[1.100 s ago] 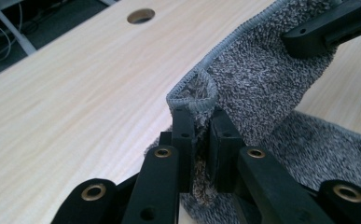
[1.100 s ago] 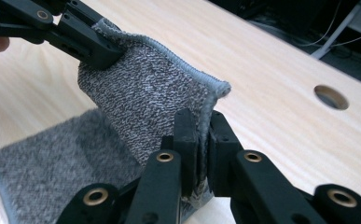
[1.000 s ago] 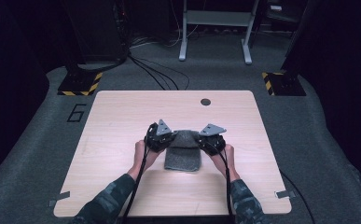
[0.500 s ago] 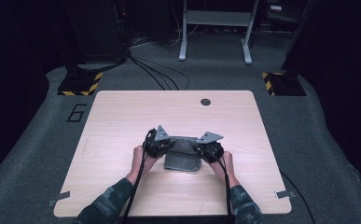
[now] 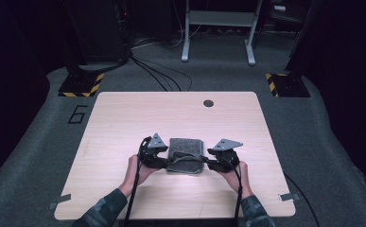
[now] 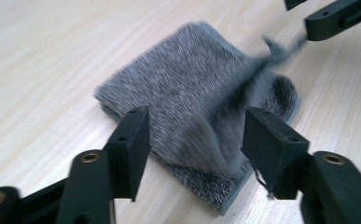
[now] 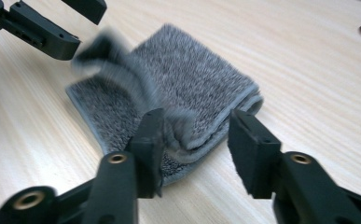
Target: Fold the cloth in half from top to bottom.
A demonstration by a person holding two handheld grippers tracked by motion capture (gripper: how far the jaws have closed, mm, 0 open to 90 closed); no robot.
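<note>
From the high view, we see the folded grey towel lying on the wooden table, directly between our left claw and our right claw; each claw touches a near corner of it. We judge that the step in hand is folding the towel, so both claws should lift their corners together and at the same height, otherwise the layers will slide apart. Far ahead of the claws there is a small dark hole in the table, well apart from the work, and nothing stands in the way.

In the left gripper view, the jaws stand wide apart, released, with the towel between and just ahead of them. A blurred corner of cloth rises toward the other claw at the upper right.

In the right gripper view, the jaws are also released and apart. The thick folded edge of the towel lies between them, and we should close on all layers.
</note>
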